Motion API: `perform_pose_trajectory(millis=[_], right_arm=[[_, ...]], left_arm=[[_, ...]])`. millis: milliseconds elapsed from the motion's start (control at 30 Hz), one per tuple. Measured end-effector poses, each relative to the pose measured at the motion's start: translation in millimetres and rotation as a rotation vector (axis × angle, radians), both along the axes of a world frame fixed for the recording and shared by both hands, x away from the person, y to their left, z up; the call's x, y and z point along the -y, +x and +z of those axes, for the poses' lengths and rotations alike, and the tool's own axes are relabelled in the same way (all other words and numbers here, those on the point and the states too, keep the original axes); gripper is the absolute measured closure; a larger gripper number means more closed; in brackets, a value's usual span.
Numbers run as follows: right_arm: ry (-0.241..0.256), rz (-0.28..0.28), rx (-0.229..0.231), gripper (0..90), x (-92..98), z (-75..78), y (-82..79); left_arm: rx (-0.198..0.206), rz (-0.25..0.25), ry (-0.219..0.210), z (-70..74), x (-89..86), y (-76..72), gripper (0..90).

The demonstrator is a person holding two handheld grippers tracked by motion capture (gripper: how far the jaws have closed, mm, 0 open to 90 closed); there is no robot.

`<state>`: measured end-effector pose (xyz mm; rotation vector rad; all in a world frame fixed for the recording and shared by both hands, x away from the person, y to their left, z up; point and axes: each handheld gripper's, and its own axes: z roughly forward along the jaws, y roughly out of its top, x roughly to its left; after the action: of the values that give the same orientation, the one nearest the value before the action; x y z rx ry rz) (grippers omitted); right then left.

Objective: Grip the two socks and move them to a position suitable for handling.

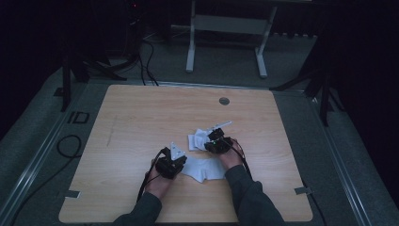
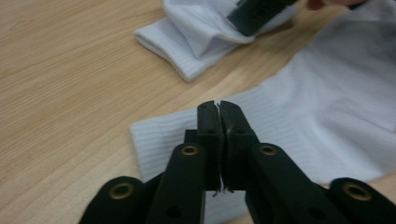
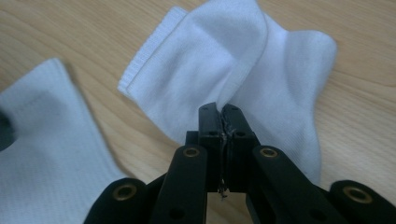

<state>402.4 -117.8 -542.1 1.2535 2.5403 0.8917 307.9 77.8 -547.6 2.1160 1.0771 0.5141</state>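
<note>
White cotton is what I am working with: two socks on the wooden table (image 1: 141, 113). In the high view, the near sock (image 1: 204, 168) lies flat at lower centre, the far sock (image 1: 198, 139) rumpled just above it; my left gripper (image 1: 170, 165) sits at the near sock's left end, my right gripper (image 1: 218, 142) on the far one.

In the left gripper view, the left gripper (image 2: 218, 105) has its jaws pressed together over the near sock (image 2: 327, 121)'s ribbed cuff; whether cloth is caught between them I cannot tell. The far sock (image 2: 196, 32) lies at upper centre.

In the right gripper view, the right gripper (image 3: 219, 108) is clamped on a fold of the far sock (image 3: 243, 60).

My worry: if that thin pinch slips on lifting, the sock drops, or drags the near sock (image 3: 37, 140) askew.
</note>
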Motion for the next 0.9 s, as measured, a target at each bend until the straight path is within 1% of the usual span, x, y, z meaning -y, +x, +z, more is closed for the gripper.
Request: perform_pose_trajectory(millis=[67, 100, 133, 267, 333, 400, 433, 500, 533, 567, 700, 800, 900], right_arm=[[0.002, -0.009, 0.007, 87.7, -3.3, -0.6, -3.3], [0.002, -0.009, 0.007, 87.7, -3.3, -0.6, -3.3], [0.005, -0.026, 0.017, 87.7, -5.3, -1.5, -5.3], [0.005, -0.044, 0.024, 87.7, -8.5, -1.9, -7.8], [0.009, -0.049, 0.025, 87.7, -9.0, -2.2, -8.4], [0.012, -0.05, 0.023, 87.6, -9.2, -2.3, -8.8], [0.023, -0.045, 0.019, 87.7, -9.9, -2.7, -9.9], [0.027, -0.041, 0.02, 87.7, -11.0, -3.1, -11.4], [0.028, -0.038, 0.02, 87.7, -11.4, -3.2, -12.1], [0.028, -0.037, 0.021, 87.7, -11.9, -3.4, -12.8], [0.029, -0.024, 0.02, 87.9, -13.1, -3.2, -14.2], [0.037, -0.017, 0.008, 88.3, -11.6, -1.6, -13.5], [0.049, -0.016, 0.007, 88.5, -8.7, 1.8, -13.2]], left_arm=[[-0.008, 0.014, 0.004, -1.4, 0.4, 5.7, 89.3], [-0.008, 0.014, 0.004, -1.4, 0.4, 5.7, 89.4], [-0.013, 0.022, 0.005, -1.9, 2.1, 12.4, 89.4], [-0.018, 0.034, 0.013, -1.4, 7.7, 25.3, 89.3], [-0.02, 0.033, 0.029, -0.8, 10.3, 30.6, 89.3], [-0.019, 0.035, 0.029, -1.3, 11.8, 33.2, 89.1], [-0.024, 0.044, 0.028, -2.2, 13.5, 38.9, 89.0], [-0.03, 0.061, 0.033, -3.3, 14.5, 44.2, 89.1], [-0.035, 0.067, 0.027, -4.3, 15.1, 46.6, 89.1], [-0.042, 0.068, 0.037, -5.2, 15.7, 48.8, 89.1], [-0.039, 0.071, 0.06, -6.1, 16.7, 52.4, 89.3], [-0.039, 0.07, 0.059, -6.6, 16.4, 52.8, 89.5], [-0.037, 0.068, 0.065, -6.6, 16.6, 52.6, 89.6]])
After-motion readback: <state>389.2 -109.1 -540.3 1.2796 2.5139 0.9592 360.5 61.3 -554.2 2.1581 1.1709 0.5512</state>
